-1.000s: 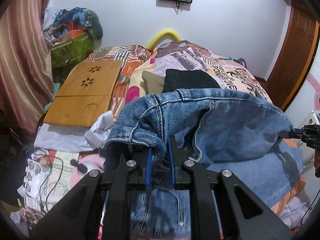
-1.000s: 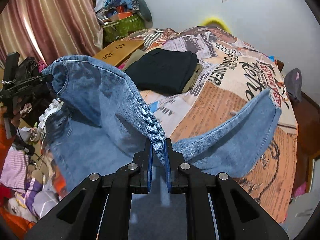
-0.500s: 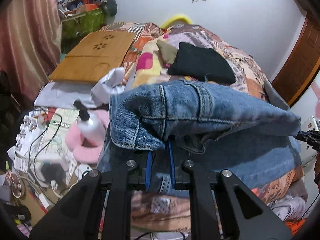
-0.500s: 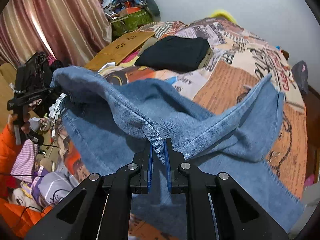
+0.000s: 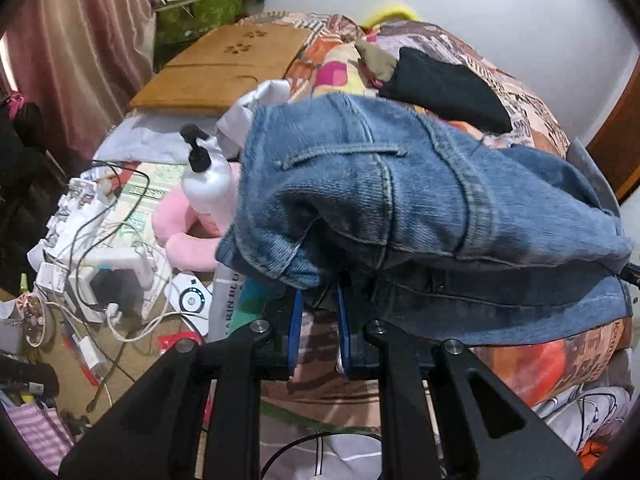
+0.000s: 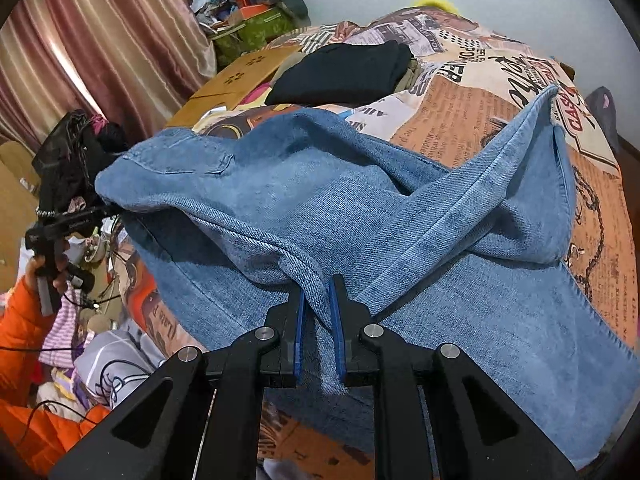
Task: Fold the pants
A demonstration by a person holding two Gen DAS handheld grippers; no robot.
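Pinching the waistband end of the blue jeans [image 5: 400, 196], the left gripper [image 5: 320, 300] has its jaws nearly closed on a denim fold, the fabric draping over the fingertips above the bed's printed quilt [image 5: 532, 356]; a white pump bottle [image 5: 206, 184] stands beside. In the right wrist view, the right gripper [image 6: 318, 300] clamps a folded denim edge, its jaws having just eased slightly, with the jeans spread across the quilt.

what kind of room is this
Most likely a lived-in bedroom: the jeans lie on a bed with a newspaper-print cover, curtains hang at one side, and folded dark clothes sit further back.
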